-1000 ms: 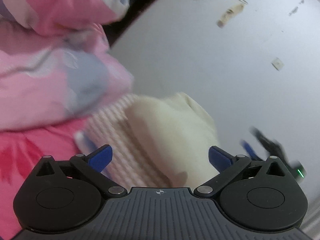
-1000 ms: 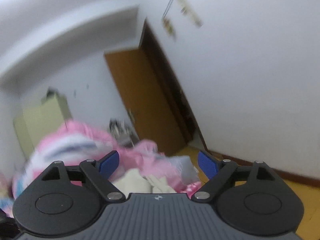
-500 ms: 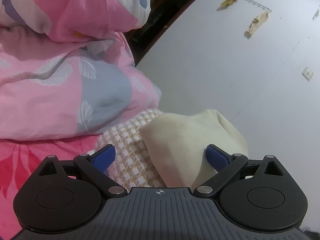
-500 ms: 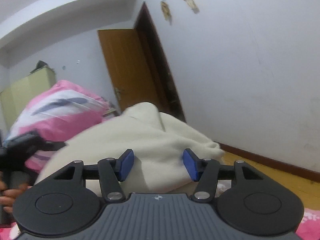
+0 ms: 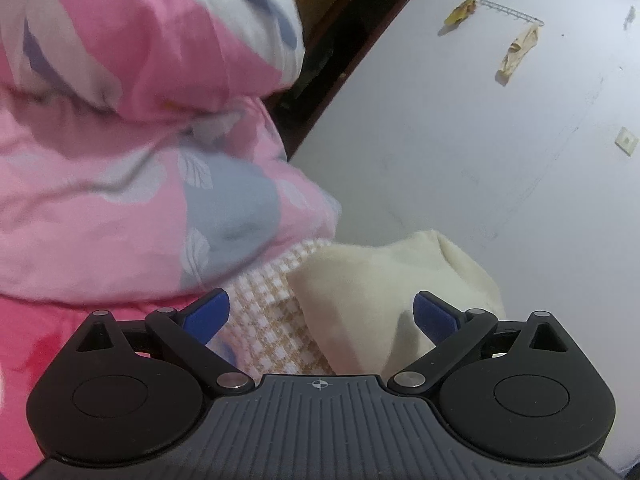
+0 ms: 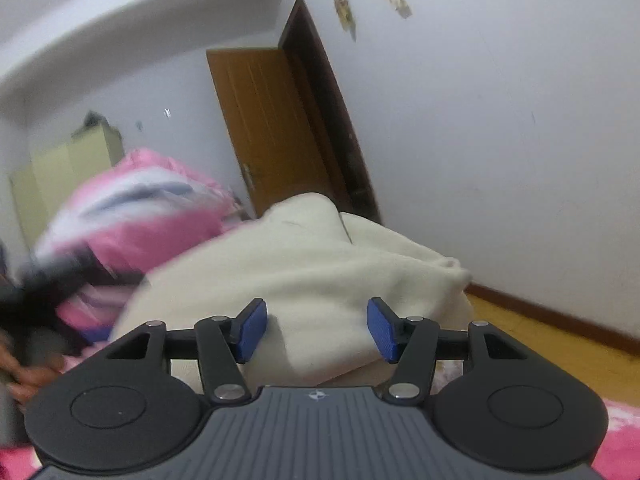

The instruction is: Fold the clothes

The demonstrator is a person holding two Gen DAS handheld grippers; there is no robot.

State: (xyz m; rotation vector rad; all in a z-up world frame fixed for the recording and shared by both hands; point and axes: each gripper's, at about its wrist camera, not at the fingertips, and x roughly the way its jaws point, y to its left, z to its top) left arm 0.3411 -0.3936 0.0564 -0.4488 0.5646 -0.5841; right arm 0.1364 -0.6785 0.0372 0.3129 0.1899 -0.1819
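Note:
A cream fleece garment [image 5: 380,280] lies bunched on the bed, partly over a tan-and-white checked cloth [image 5: 272,300]. My left gripper [image 5: 320,316] is open just before both, its blue pads wide apart and touching nothing. In the right wrist view the same cream garment [image 6: 300,260] fills the space ahead, and a thick fold of it bulges between the pads of my right gripper [image 6: 316,328], which presses on it from both sides. The left gripper [image 6: 48,276] appears there as a dark blur at the left edge, held by a hand [image 6: 24,368].
A big pink quilt with grey leaf print [image 5: 120,180] is heaped to the left, on a pink bedsheet [image 5: 24,340]. A white wall [image 5: 480,140] carries a hook rail [image 5: 508,16]. A brown door [image 6: 272,128], a pale wardrobe [image 6: 60,160] and wood floor [image 6: 540,344] lie beyond.
My right gripper came down onto the cream garment and its jaws narrowed around a fold. The left view swung, and the right gripper has left its right edge.

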